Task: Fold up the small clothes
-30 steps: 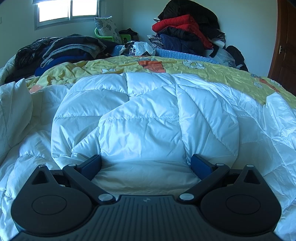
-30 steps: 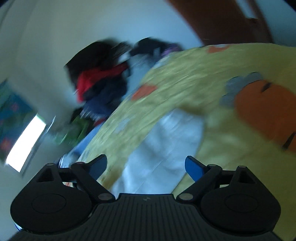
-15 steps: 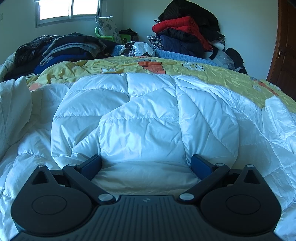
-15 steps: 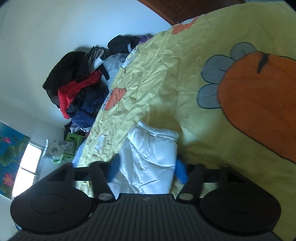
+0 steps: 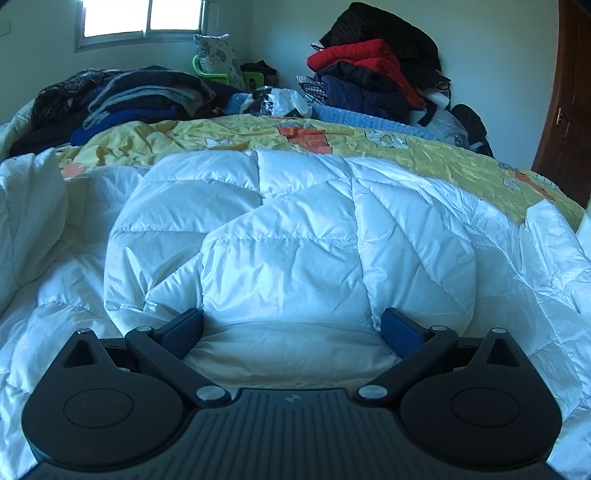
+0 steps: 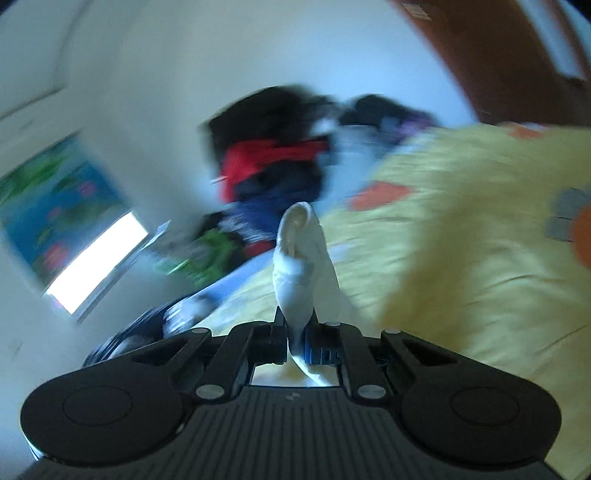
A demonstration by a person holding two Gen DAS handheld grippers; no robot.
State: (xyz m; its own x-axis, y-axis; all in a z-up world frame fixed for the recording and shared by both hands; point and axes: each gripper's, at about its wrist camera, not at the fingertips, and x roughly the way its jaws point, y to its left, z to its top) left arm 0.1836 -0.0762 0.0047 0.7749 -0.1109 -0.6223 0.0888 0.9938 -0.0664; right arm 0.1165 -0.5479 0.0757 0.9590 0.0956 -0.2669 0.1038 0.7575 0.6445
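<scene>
My left claw (image 5: 291, 326) is spread wide, its two blue pads resting against a white quilted puffer garment (image 5: 295, 236) without pinching it. The garment bulges up between the pads and fills the view from 9 to 3 o'clock, lying on a yellow bedspread (image 5: 436, 151) with orange patches. Beyond it, at 12 o'clock, a pile of red, black and navy clothes (image 5: 373, 74) leans on the wall. At 10 o'clock sits a stack of dark folded clothes (image 5: 144, 99), with a bright window (image 5: 144, 18) above it. A brown door (image 5: 569, 110) stands at 2 o'clock.

My right claw (image 6: 295, 332) is clamped tight on a bunched fold of the same white garment (image 6: 301, 258), which sticks up from the pads toward 12 o'clock. This view is blurred. The yellow bedspread (image 6: 461, 240) spreads at 3 o'clock, and the clothes pile (image 6: 273, 162) smears across 12 o'clock.
</scene>
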